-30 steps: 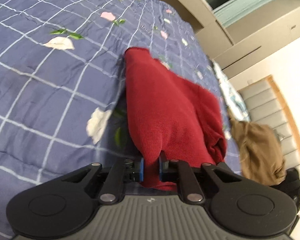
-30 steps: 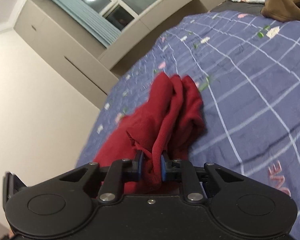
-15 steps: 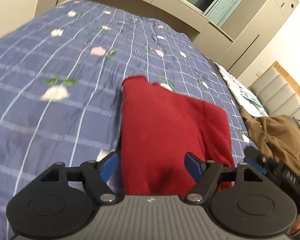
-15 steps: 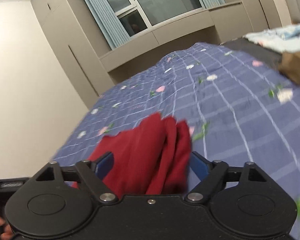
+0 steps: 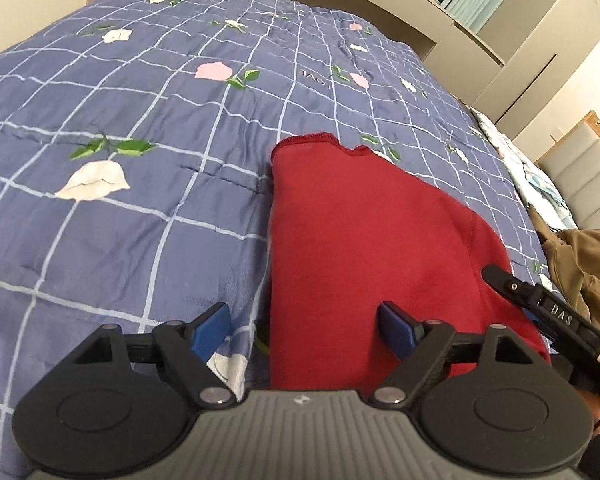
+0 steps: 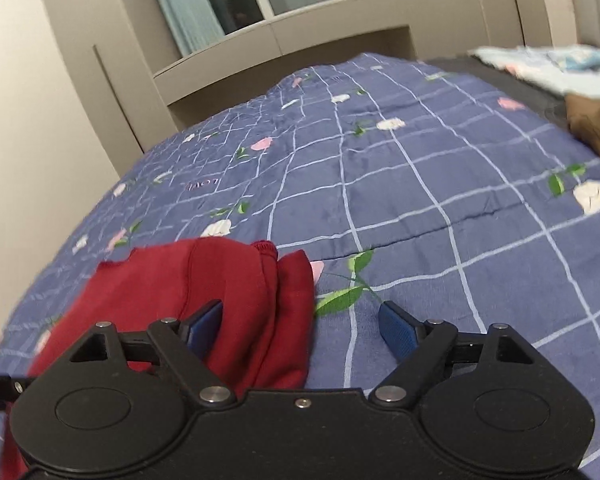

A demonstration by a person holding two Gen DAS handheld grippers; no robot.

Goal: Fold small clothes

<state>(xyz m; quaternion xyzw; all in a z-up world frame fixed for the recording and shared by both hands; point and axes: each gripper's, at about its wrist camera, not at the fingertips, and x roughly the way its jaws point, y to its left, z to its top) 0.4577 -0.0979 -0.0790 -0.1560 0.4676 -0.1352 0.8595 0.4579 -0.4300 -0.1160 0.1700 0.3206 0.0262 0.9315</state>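
A small dark red garment (image 5: 360, 248) lies folded lengthwise on the blue checked bedspread (image 5: 120, 208). My left gripper (image 5: 306, 326) is open and empty, held just above the garment's near end, its blue pads on either side of the left edge. In the right wrist view the same garment (image 6: 204, 292) lies at lower left, its layers stacked. My right gripper (image 6: 300, 328) is open and empty above the garment's right edge. The right gripper's black body also shows at the right of the left wrist view (image 5: 548, 312).
A brown garment (image 5: 584, 268) is heaped at the right side of the bed, also in the right wrist view (image 6: 596, 128). Light blue patterned cloth (image 6: 548, 68) lies beyond it. Beige cabinets and a window stand behind the bed.
Both grippers were shut on the red garment one second ago. They opened, let it drop flat on the bedspread, and drew back a little.
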